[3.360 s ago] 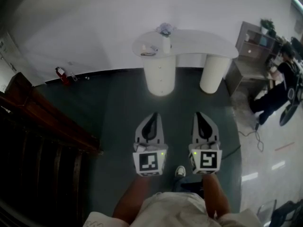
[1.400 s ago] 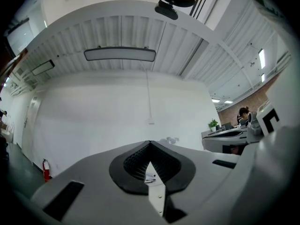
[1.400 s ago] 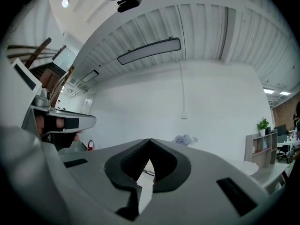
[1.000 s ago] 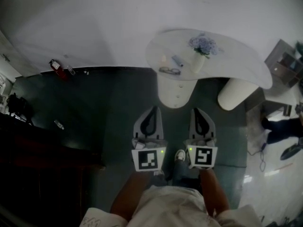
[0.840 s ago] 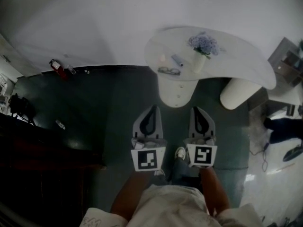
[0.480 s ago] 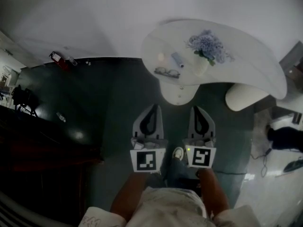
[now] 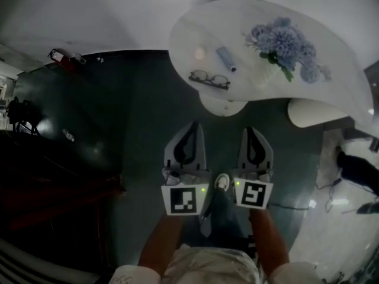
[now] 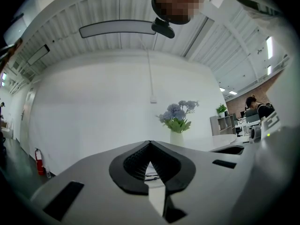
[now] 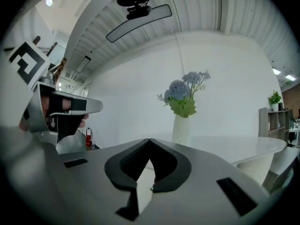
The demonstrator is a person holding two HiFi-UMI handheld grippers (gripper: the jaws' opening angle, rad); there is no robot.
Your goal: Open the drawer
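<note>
Honestly, the drawer is barely showing yet. On the left, the left gripper [image 7: 190,129] is held out level over the dark floor, tongs pinched together with nothing in them; its own view shows the tips meeting. Just past it is the white table [image 7: 331,70], with glasses [image 7: 209,79] lying on top. Under that edge sits the round white pedestal [image 7: 222,106], and my guess is the drawer is in its front. There's a tiny dot [image 7: 227,102] there that could be a knob, but it's too small to be sure. The right gripper [image 7: 251,132] is beside the left one, also closed and empty, well short of the pedestal.

The drawer front looks rigid and smooth, probably curved, so there's no edge to pinch. I'd open one set of tongs, grab the knob and pull straight out. It should slide light, but go easy, since the blue flowers [image 7: 284,40] farther right look tippy.
</note>
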